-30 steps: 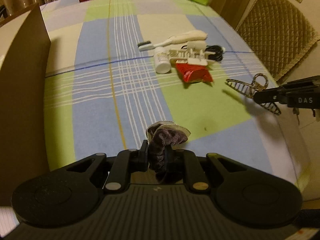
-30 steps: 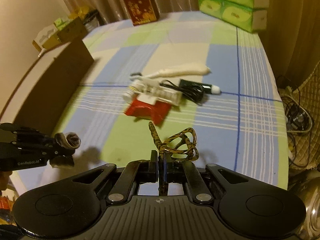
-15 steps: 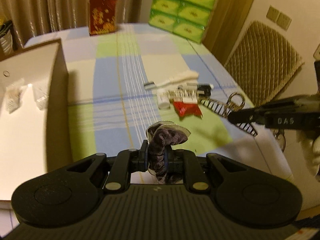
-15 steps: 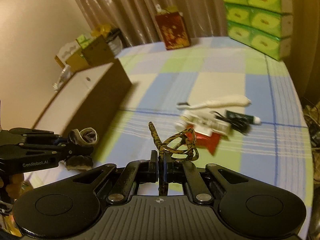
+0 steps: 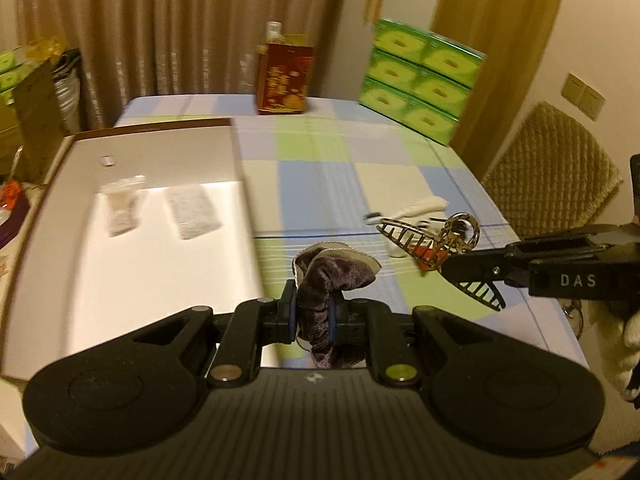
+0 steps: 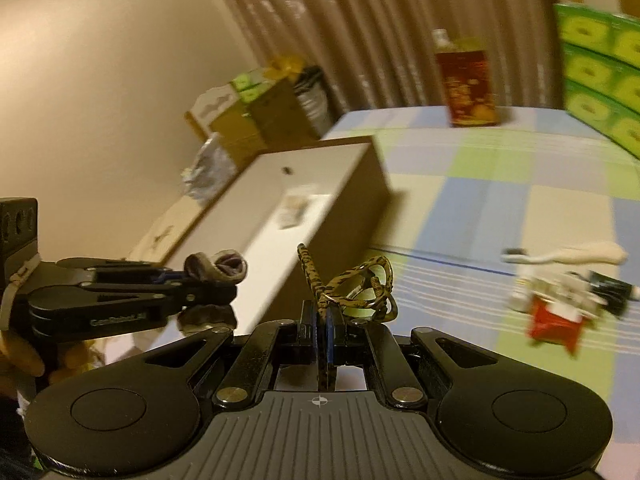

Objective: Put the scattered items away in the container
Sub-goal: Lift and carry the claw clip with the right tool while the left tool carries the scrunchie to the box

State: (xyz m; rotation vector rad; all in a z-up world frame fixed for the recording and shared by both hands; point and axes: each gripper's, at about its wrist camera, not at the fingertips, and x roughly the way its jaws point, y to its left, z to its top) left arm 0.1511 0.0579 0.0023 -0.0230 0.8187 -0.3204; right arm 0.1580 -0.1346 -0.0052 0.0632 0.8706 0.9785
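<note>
The open white-lined cardboard box (image 5: 132,264) sits at the left of the checked tablecloth (image 5: 320,176). Beside it, the left gripper (image 5: 314,312) is clamped on a rolled purple velvet scrunchie (image 5: 332,276). Further right, the right gripper (image 6: 322,320) pinches a leopard-patterned claw hair clip (image 6: 352,284) above the cloth.

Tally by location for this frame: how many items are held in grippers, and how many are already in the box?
Held in grippers: 2, a scrunchie in the left gripper, a hair claw in the right gripper
Already in the box: 3, two packets, one small round thing
Total: 5
</note>
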